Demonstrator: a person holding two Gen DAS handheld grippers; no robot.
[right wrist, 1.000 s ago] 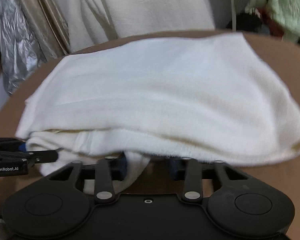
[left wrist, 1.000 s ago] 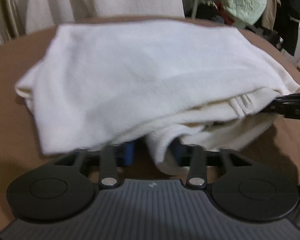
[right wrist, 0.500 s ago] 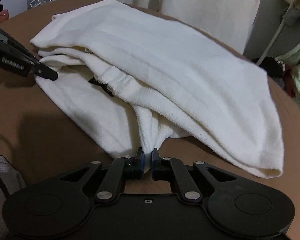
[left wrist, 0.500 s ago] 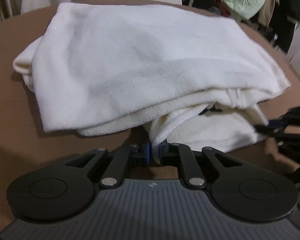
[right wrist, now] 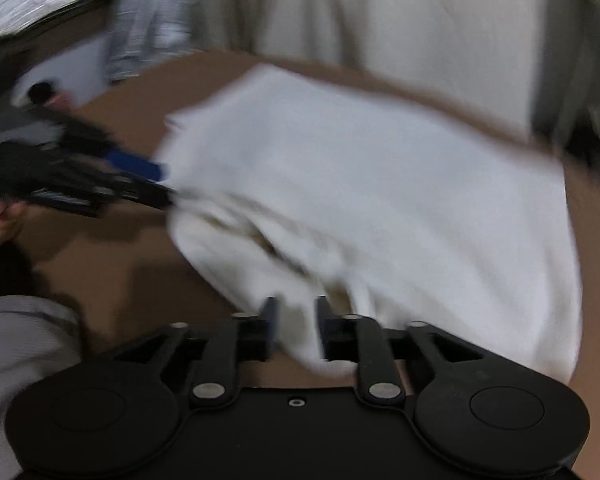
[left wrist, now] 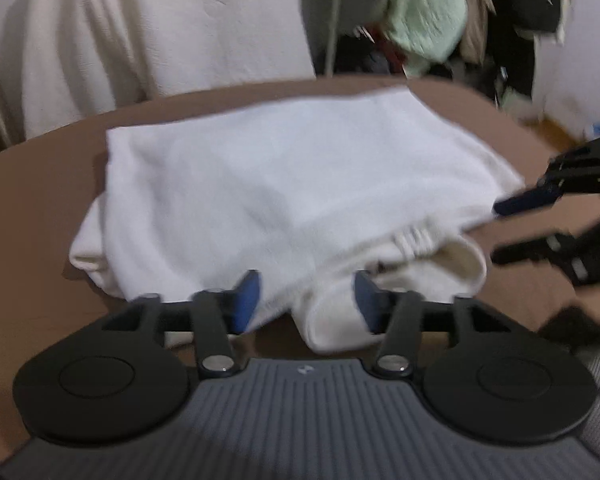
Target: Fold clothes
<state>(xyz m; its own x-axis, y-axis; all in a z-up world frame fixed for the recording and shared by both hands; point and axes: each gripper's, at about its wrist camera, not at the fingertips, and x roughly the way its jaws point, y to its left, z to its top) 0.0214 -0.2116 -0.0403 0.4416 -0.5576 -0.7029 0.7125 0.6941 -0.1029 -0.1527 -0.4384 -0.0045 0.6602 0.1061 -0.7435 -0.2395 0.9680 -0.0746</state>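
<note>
**Soft fleece garment, folded on the desk, both grippers letting go**

The white garment (left wrist: 284,200) lies folded in a thick bundle on the brown desk (left wrist: 40,184), its layered open edge facing the grippers. It looks like plush fleece: light, limp and bulky, likely to sag and slide out of shape if lifted by one layer only.

The left gripper (left wrist: 306,298) has its fingers apart and opening, a lobe of cloth lying loose between them without being pinched. The right gripper (right wrist: 296,320) is likewise opening, with a hanging fold between its fingers, unclamped as far as the blur allows.

A sound hold would probably be at the two near corners of the stacked edge, pinching all layers together, since the ribbed hem (left wrist: 414,238) gives firmer purchase than the fluffy body.
</note>
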